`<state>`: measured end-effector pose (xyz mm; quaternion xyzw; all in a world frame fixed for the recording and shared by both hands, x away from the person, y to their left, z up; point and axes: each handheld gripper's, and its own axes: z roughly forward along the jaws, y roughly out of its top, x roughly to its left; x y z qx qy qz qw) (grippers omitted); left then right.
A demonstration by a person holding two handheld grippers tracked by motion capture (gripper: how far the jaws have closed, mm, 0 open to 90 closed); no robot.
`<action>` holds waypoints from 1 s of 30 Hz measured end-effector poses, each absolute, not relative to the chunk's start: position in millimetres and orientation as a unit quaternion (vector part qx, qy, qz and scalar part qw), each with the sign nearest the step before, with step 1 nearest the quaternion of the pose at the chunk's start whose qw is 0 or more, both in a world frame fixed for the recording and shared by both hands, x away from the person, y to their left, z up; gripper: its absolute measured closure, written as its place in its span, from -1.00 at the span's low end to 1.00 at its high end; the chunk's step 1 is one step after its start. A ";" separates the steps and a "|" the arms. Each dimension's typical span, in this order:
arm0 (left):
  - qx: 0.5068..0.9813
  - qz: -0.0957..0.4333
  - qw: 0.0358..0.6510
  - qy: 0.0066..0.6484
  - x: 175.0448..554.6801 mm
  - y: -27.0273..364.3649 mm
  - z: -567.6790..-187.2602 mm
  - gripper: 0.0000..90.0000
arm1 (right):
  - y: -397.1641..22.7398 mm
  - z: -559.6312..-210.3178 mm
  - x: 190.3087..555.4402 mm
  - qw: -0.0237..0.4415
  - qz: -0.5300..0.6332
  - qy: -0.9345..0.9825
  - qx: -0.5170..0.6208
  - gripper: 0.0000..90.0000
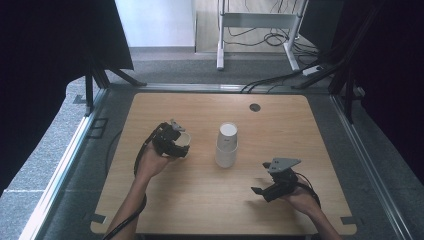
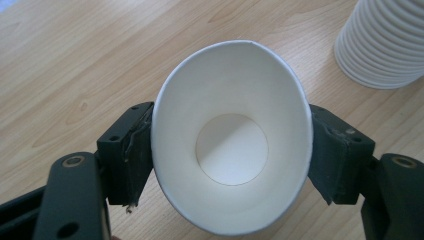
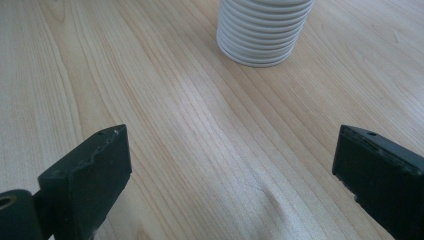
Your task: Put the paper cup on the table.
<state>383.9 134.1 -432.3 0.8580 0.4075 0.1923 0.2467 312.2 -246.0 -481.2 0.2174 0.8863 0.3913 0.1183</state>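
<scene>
The left gripper [image 1: 176,141] sits over the left half of the table [image 1: 200,210], a little nearer than its middle, and it pinches a single white paper cup [image 1: 183,139]. In the left gripper view the cup [image 2: 232,137] lies between the two black pads [image 2: 131,150], which press on its left and right walls hard enough to squash the round mouth into an oval. The open mouth faces the camera and the flat round bottom shows deep inside. The cup is tilted onto its side in the grip, not upright, and whether it touches the wood beneath I cannot tell.

Just to the right of that cup, near the middle of the table, a stack of white paper cups [image 1: 226,145] stands upside down on the wood, apart from the held cup and from both grippers. Its ribbed rims show at the top right corner of the left gripper view [image 2: 382,42] and at the far edge of the right gripper view [image 3: 262,30].

The right gripper [image 1: 260,192] hovers low at the near right of the table, pointing left. Its jaws are spread wide with bare wood between them; they hold and touch nothing. The stack is well apart from it.
</scene>
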 end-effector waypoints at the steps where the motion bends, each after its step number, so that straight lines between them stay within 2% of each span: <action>1: 0.858 0.193 0.245 0.408 384.7 134.3 -433.7 -0.41 | -245.9 -481.4 312.1 0.118 0.391 0.887 0.217 -0.94; 18: 0.856 0.197 0.227 0.420 388.2 128.8 -447.6 -0.48 | -244.6 -482.6 311.4 0.115 0.387 0.890 0.212 -0.90; 23: 0.854 0.191 0.231 0.426 389.6 128.2 -447.6 -0.70 | -244.4 -482.9 311.4 0.115 0.387 0.890 0.211 -0.90; 30: 0.843 0.182 0.256 0.435 388.6 129.5 -443.1 -0.83 | -244.9 -483.0 311.5 0.114 0.386 0.890 0.214 -0.90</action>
